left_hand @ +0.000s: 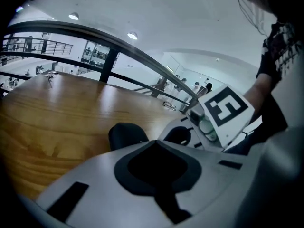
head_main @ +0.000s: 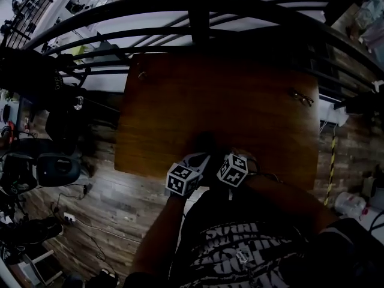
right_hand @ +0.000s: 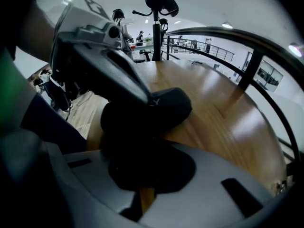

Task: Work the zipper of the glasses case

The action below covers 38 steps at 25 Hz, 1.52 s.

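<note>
A dark glasses case [head_main: 204,144] lies at the near edge of the wooden table [head_main: 240,95], and both grippers meet over it. The left gripper [head_main: 201,156] is shut. In the right gripper view its dark fingertips [right_hand: 153,101] rest on top of the case [right_hand: 164,113]. In the left gripper view the case [left_hand: 126,134] shows just past the closed jaws of the left gripper [left_hand: 153,146]. The right gripper [right_hand: 145,175] is shut at the case's near end, where the dark case runs into its jaws. The zipper pull is hidden.
A pair of glasses [head_main: 302,96] lies at the table's right side, also far off in the left gripper view [left_hand: 169,105]. A small object [head_main: 141,74] sits at the far left corner. A curved dark railing [head_main: 198,17] runs behind the table.
</note>
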### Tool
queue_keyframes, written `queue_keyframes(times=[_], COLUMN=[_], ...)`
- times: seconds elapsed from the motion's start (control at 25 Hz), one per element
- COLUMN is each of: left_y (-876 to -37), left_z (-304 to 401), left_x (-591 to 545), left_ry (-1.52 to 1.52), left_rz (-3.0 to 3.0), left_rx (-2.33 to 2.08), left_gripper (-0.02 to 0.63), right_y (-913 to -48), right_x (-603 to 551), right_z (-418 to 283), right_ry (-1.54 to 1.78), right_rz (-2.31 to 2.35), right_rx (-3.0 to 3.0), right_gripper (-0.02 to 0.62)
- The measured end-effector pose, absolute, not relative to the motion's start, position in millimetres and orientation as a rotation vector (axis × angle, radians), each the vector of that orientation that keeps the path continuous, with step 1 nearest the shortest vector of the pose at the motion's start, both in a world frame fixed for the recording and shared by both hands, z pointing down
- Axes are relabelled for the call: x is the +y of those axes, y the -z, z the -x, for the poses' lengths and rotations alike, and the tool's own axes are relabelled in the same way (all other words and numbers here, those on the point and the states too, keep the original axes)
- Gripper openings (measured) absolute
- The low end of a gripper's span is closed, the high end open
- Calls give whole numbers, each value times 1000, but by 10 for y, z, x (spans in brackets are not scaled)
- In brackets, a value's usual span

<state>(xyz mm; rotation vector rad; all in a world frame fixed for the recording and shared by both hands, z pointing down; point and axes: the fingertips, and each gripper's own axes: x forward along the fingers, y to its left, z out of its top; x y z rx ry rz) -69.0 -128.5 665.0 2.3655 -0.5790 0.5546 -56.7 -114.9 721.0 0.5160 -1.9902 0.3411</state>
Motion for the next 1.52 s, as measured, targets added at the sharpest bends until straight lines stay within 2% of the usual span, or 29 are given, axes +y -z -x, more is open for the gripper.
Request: queue_keyframes(times=[0.44,0.56,0.8,0.88,1.0,1.2,1.4,1.52], left_y=[-6669,-6596,-6590,-6687,-6712,-6752,-6714,-6700], left_z=[694,778,1041,1021,967,1012,1037,972], left_x=[-1351,-1395,-1413,-1376,-1357,-1365,-1401,-1366], left_ry=[-552,-511,-348,-356,-338,-275,-189,-154], left_rz=[-2344,-2328,-2242,-2236,-2230,-2231,-2239,-2252], left_rx=[-557,-563,-613,-583,-570,-617,-595,-561], left_gripper=[6,6,6,6,6,6,6,6], right_y=[-7250,-7165,-6820,-6782,-6840,-7019,-6989,-7067], right_x=[-2038,-2033,-1722,-1598,-1489,-1473,-1595,-1691], right_z=[565,500,298,367,480,512,755,766], right_ry=[-162,-332,-1003,-1236,-1525,-1654,-1778,-1784], right_rz=[-416,-503,-722,-718,-717,-775,-793,-866], right_rx=[-1977,-2001,-2162,-2190,-2176,-2158,-2201,-2186], right_gripper=[2,12,14,53,174,264,288,261])
